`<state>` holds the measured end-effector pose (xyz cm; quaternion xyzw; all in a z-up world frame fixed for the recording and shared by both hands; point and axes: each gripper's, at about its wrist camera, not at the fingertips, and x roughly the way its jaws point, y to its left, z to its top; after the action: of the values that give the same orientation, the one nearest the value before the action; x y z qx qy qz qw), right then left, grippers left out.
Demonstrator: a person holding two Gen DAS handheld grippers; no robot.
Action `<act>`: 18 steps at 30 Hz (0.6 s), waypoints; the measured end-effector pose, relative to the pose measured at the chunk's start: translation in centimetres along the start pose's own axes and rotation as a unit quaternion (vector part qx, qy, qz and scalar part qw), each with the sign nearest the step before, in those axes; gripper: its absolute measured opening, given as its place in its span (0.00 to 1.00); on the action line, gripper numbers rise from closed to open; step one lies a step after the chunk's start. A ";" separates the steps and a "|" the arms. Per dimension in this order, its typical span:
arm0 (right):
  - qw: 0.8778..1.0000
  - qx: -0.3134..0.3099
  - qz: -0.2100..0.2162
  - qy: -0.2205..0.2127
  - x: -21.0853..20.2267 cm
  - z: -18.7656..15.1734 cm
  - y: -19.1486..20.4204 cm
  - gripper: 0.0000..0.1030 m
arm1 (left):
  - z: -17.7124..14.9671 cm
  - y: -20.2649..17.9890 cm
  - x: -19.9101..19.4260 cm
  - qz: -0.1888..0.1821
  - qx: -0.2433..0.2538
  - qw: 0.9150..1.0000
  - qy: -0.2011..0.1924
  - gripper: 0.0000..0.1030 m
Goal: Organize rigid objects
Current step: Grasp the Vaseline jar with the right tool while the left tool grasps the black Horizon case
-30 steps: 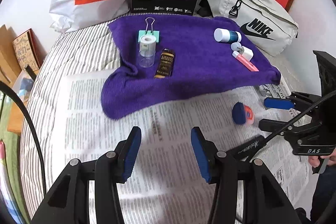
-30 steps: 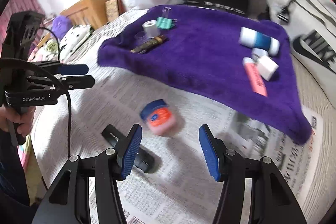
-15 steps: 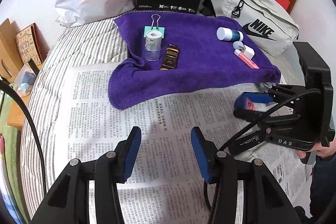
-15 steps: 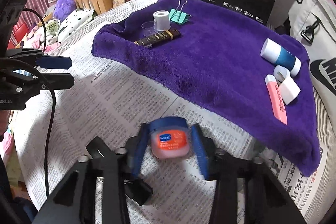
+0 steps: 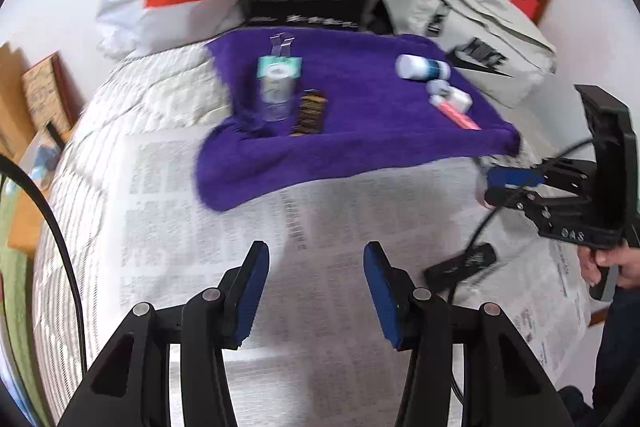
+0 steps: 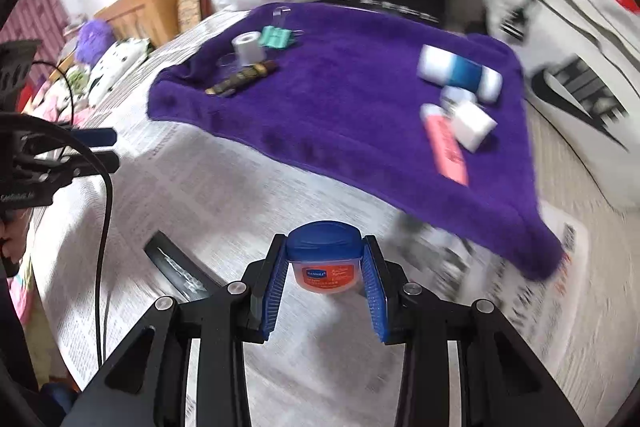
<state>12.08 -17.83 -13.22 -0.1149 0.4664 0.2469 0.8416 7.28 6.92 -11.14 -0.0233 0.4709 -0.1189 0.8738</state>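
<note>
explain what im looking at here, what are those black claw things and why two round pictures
Each black claw is a hand-held two-finger gripper with a fisheye camera looking along its fingers, hence two round pictures. The left gripper is open and empty above the newspaper. The right gripper is shut on a small blue-lidded jar with an orange label. Beyond lies a purple towel carrying a teal binder clip, a blue-and-white tube and a pink eraser. A flat black object lies on the newspaper.

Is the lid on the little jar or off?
On. The blue lid sits on top of the little jar, which the right tool squeezes.
</note>
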 end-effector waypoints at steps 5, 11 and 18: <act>0.999 0.035 -0.017 0.002 -1.1 -1.6 -2.3 0.36 | 0.2 -3.1 0.5 -0.023 0.045 0.999 0.003 0.46; 0.997 0.070 -0.039 0.014 -2.0 -3.3 -5.1 0.36 | -0.9 -5.9 1.5 -0.045 0.104 0.993 0.016 0.46; 0.994 0.096 -0.042 0.015 -2.8 -4.6 -6.8 0.36 | -2.0 -7.5 3.3 -0.038 0.173 0.983 0.046 0.46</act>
<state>11.07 -26.43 -13.64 -0.0569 0.4953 0.1633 0.8513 6.00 -1.00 -13.83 0.1153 0.4815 -0.2328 0.8370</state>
